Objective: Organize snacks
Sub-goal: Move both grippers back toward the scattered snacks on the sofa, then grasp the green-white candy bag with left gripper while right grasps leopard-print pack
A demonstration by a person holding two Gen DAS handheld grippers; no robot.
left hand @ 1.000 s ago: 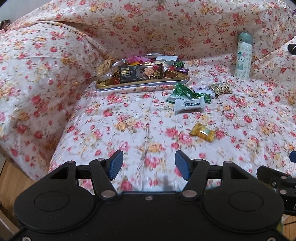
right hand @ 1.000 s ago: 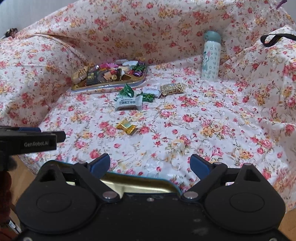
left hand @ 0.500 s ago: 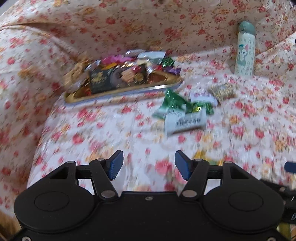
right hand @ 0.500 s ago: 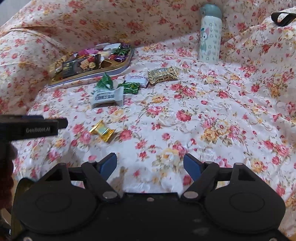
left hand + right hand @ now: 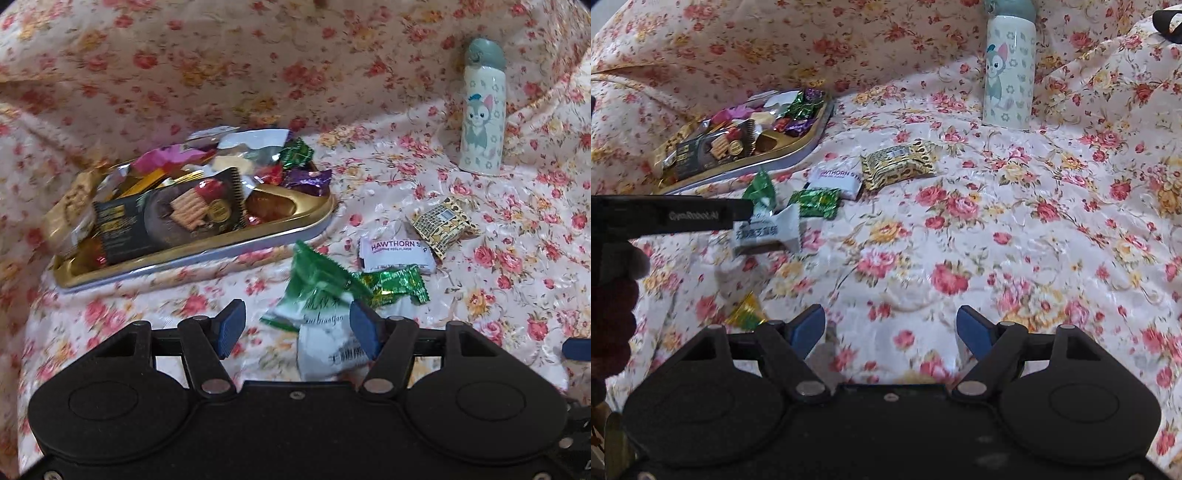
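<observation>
A gold tray (image 5: 221,251) holds a pile of wrapped snacks, with a dark biscuit pack (image 5: 173,218) in front. Loose on the floral cloth lie a green-and-white packet (image 5: 314,291), a white packet with black lettering (image 5: 325,354), a green foil candy (image 5: 395,284), a white Hawthorn bar (image 5: 395,253) and a leopard-print pack (image 5: 441,225). My left gripper (image 5: 297,326) is open, and the two packets show between its fingers without being pinched. My right gripper (image 5: 891,328) is open over bare cloth. A gold candy (image 5: 746,314) lies just left of its left finger.
A pale cartoon-print bottle (image 5: 482,110) stands upright at the back right. The cloth rises into folds behind and on both sides. In the right wrist view the left tool's black body (image 5: 665,218) and a dark red sleeve (image 5: 613,314) fill the left edge.
Both grippers moved forward and lower toward the loose snacks. The left one now frames the green-and-white and white packets. The right jaws narrowed a little.
</observation>
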